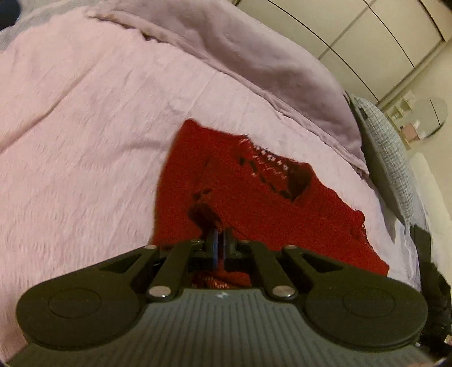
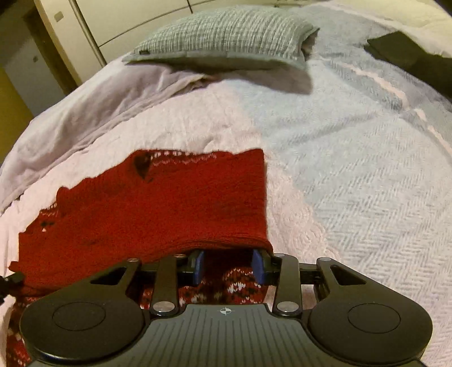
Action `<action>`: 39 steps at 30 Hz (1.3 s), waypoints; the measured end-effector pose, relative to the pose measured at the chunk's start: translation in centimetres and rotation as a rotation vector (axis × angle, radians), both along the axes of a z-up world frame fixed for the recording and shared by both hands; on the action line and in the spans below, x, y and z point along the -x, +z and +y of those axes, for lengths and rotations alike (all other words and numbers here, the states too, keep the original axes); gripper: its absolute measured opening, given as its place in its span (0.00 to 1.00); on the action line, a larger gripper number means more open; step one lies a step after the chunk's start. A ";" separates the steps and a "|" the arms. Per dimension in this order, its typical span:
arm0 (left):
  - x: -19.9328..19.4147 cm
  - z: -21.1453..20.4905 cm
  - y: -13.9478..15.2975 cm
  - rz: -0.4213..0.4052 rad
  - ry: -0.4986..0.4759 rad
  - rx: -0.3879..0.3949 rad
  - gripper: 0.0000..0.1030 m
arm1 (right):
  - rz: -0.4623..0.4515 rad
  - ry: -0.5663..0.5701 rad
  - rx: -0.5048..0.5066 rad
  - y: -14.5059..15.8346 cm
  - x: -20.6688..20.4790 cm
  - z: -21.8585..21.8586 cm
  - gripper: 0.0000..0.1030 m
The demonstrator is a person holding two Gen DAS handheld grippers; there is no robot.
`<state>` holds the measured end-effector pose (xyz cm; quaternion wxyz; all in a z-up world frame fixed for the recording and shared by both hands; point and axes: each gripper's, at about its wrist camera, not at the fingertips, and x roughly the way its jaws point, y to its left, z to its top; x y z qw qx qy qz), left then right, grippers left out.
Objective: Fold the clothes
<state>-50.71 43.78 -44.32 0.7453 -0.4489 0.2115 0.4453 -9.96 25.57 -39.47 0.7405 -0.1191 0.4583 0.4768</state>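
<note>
A red knitted sweater [image 1: 254, 192] with a white and black pattern lies partly folded on the bed. My left gripper [image 1: 219, 234] is shut on a bunched edge of the sweater, its jaws pressed together with red knit between them. In the right wrist view the sweater [image 2: 158, 209] spreads ahead and left, with a folded edge draped over the fingertips. My right gripper [image 2: 229, 262] stands open, its blue pads [image 2: 199, 266] apart, with the patterned part of the sweater lying beneath and between them.
A pale pink and light blue textured bedspread [image 2: 353, 169] covers the bed. A lilac duvet [image 1: 254, 62] is bunched at the far side. A grey-blue pillow [image 2: 226, 36] lies at the head. A dark object [image 2: 409, 53] sits at the far right. Wardrobe doors [image 1: 353, 25] stand behind.
</note>
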 end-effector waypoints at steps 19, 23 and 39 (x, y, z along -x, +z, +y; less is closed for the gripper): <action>1.0 0.8 4.3 0.117 -0.157 -0.129 0.04 | -0.100 0.055 0.032 4.5 2.0 -0.1 0.37; -1.5 1.7 0.7 0.266 -0.247 -0.076 0.09 | -0.119 0.068 0.119 0.7 3.2 1.3 0.38; 1.5 -8.1 15.2 0.336 -0.426 0.042 0.25 | 0.044 -0.080 0.176 13.9 10.9 -11.2 0.39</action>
